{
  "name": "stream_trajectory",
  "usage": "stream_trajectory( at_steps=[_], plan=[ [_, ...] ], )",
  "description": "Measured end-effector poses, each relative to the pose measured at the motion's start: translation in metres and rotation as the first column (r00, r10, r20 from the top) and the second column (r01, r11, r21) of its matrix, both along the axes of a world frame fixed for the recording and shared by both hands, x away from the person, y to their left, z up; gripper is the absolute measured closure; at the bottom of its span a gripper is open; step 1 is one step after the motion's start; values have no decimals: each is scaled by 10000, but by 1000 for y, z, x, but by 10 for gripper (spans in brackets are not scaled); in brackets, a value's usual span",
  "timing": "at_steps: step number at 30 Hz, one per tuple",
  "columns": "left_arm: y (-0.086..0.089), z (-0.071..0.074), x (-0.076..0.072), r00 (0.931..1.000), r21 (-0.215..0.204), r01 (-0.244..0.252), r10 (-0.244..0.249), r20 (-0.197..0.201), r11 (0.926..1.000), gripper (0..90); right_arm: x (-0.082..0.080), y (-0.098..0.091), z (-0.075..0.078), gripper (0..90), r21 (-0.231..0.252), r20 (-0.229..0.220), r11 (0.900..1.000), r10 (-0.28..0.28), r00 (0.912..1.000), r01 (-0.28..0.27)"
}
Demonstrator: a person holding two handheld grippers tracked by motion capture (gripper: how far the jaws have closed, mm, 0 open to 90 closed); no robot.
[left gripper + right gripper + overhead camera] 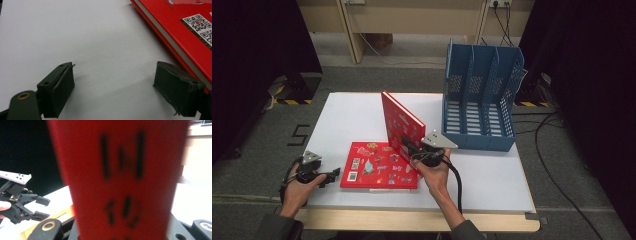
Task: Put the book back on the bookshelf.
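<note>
On the white table [492, 175], my right gripper [408, 146] is clamped on an upright red book [399, 122]; the blue file rack [479, 97] beyond stays unfilled. A second red book [379, 165] lies beside my wide-open, empty left gripper [331, 176].

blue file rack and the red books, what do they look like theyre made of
Blue file rack: likely moulded plastic, matte, with slotted walls and uniform colour. Upright red book and flat red book: apparently glossy printed card covers over paper; the left gripper view shows a pale page edge under the flat one's cover.
</note>
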State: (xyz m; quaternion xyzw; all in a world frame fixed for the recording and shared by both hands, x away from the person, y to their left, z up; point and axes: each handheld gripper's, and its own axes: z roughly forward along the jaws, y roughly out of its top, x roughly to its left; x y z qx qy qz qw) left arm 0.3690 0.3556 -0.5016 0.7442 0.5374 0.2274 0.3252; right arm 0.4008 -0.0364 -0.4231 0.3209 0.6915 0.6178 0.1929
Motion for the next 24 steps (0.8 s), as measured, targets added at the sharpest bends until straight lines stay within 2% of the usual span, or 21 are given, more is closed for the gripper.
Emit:
stream_trajectory(
  at_steps=[9, 10, 19, 22, 24],
  plan=[
    [0, 0, 0, 10000, -32, 10, -10, 2, 10000, 153, 2, 1, -5, 722, -107, 190, 9999, -80, 9998, 82],
    [0, 0, 0, 10000, -59, 6, -6, 6, 10000, 153, 2, 1, -6, 722, -125, 37, 9999, -95, 9999, 96],
    [0, 0, 0, 10000, -38, 20, -20, 3, 10000, 153, 2, 3, -5, 783, -399, 678, 9988, -245, 9974, 273],
    [0, 0, 0, 10000, -30, 43, -43, 5, 10000, 153, 1, 4, -3, 786, -623, 650, 9978, -166, 9977, 207],
    [0, 0, 0, 10000, 2, 65, -65, -18, 10000, 153, 1, 4, -2, 787, -609, 602, 9980, -156, 9981, 193]
  ],
)
